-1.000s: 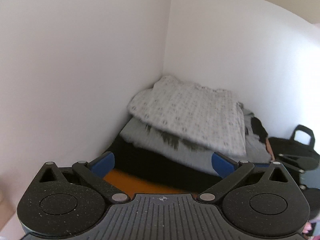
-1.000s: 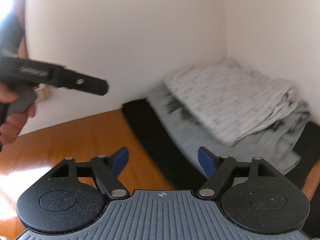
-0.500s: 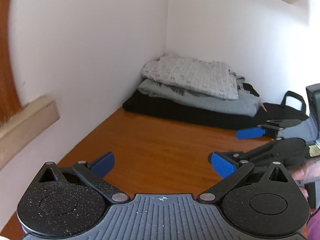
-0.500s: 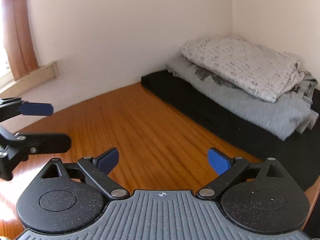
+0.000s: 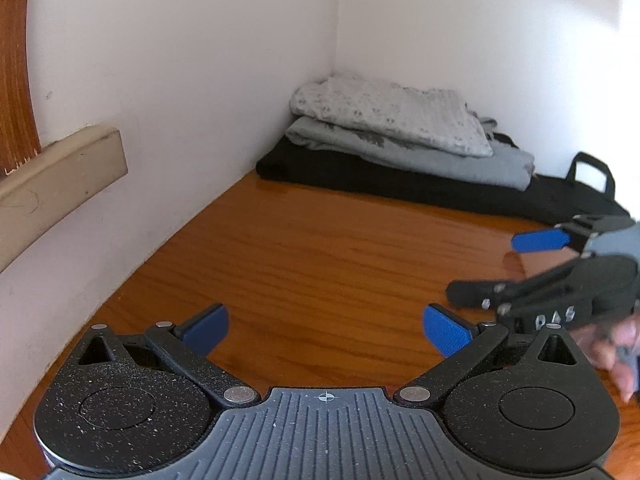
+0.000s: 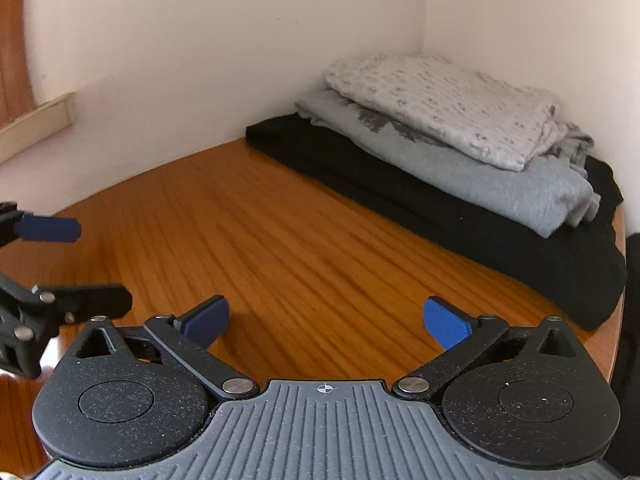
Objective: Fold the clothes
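Observation:
A stack of folded clothes lies in the far corner of the wooden table (image 5: 320, 248) (image 6: 280, 240). On top is a white patterned garment (image 5: 392, 114) (image 6: 440, 100), under it a grey garment (image 5: 440, 156) (image 6: 480, 176), at the bottom a black garment (image 5: 360, 176) (image 6: 480, 240). My left gripper (image 5: 326, 328) is open over bare wood, well short of the stack, nothing between its fingers. My right gripper (image 6: 326, 320) is open too and holds nothing. It also shows at the right of the left wrist view, as the right gripper (image 5: 500, 272); the left gripper (image 6: 88, 264) shows at the left of the right wrist view.
White walls meet behind the stack. A beige ledge (image 5: 60, 176) (image 6: 36, 120) juts from the left wall, beside a wooden frame (image 5: 16, 60). A black bag with a handle (image 5: 592, 172) lies right of the stack. A hand (image 5: 616, 348) holds the right gripper.
Both grippers have pulled back from the clothes stack, which now lies farther away, with bare table between. Both stayed open. Each gripper has come into the other's view.

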### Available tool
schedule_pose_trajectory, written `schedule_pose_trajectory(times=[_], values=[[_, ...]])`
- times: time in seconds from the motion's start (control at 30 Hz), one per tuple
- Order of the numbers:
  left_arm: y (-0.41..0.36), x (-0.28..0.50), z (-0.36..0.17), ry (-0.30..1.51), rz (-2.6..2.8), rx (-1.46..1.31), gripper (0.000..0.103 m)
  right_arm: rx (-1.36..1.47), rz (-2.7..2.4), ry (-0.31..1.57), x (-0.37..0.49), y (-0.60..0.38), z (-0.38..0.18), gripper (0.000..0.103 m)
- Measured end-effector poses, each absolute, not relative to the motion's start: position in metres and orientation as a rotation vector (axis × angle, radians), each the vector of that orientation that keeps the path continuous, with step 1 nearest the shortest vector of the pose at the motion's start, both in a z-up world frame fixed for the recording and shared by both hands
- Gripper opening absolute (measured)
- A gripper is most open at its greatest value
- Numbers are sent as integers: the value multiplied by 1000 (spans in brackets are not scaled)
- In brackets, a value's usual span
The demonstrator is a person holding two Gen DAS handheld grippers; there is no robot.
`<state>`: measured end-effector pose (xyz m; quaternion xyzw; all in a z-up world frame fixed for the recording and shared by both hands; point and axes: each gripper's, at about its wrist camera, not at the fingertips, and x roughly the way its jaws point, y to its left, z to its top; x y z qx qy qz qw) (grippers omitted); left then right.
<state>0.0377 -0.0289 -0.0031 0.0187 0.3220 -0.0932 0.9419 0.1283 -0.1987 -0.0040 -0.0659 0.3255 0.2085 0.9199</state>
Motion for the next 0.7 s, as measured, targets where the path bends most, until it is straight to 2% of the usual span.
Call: schedule_pose_trajectory(times=[0.7], values=[[-26,24,-12,708,-163,76,103,-62,258,677,98,-188,-6,103]])
